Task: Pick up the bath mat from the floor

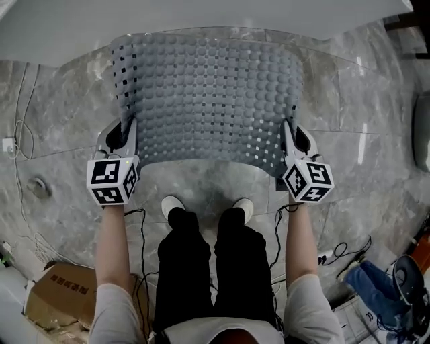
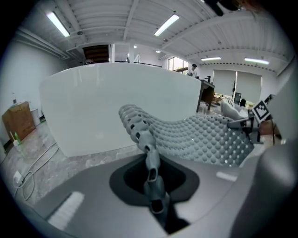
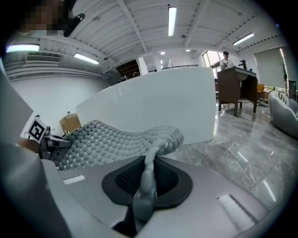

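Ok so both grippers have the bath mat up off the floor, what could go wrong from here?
Slip: the left gripper and right gripper each pinch only a narrow bit of the bath mat at its near corners, so it could pull free. Snag: the mat sags between them, and its far edge lies close to the white wall. Trip: cables trail on the floor by the person's feet.

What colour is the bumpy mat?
The mat is grey, with round bumps and little square holes. Best in the head view.
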{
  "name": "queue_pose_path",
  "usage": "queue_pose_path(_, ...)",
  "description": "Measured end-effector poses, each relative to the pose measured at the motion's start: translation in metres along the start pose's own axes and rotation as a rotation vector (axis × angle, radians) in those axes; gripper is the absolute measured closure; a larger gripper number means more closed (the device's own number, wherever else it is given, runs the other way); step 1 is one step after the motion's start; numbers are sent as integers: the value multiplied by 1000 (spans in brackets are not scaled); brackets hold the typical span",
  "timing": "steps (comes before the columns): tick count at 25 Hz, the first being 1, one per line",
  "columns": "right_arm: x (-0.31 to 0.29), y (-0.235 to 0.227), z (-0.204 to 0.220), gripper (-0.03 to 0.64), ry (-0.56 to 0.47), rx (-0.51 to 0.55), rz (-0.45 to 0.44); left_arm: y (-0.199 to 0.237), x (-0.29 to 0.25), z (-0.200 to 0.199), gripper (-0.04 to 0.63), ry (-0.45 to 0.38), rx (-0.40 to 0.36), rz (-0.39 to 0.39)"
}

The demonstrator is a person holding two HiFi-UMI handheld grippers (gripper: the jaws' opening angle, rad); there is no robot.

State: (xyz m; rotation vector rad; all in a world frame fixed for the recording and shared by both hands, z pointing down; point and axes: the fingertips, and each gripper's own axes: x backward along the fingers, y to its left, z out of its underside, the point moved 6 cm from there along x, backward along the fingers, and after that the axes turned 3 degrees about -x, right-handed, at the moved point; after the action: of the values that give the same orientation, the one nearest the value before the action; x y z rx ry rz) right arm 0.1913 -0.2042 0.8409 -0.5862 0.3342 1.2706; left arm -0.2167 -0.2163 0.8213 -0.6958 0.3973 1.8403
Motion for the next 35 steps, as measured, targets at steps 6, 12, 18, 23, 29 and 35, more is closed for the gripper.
queue_pose_path(6, 68, 29, -80, 575, -25, 6, 7, -5, 80, -72, 560, -44, 37, 4)
queue_pose_path(12, 139, 77, -165, 575, -73, 45, 10, 4, 167, -144, 560, -104, 33, 3)
queue_pose_path(18, 189, 86, -242, 577, -86, 31, 20, -5, 221, -222, 560, -121, 26, -13)
queue_pose_path(23, 238, 91, -301, 577, -118, 24, 30, -15, 269, -280, 560, -147, 25, -32)
queue_pose_path(29, 290, 106, -365, 575, -143, 24, 33, -18, 326, -339, 560, -175, 25, -45)
queue_pose_path(35, 336, 115, -416, 575, -176, 36, 17, -26, 374, -390, 560, -211, 3, -56)
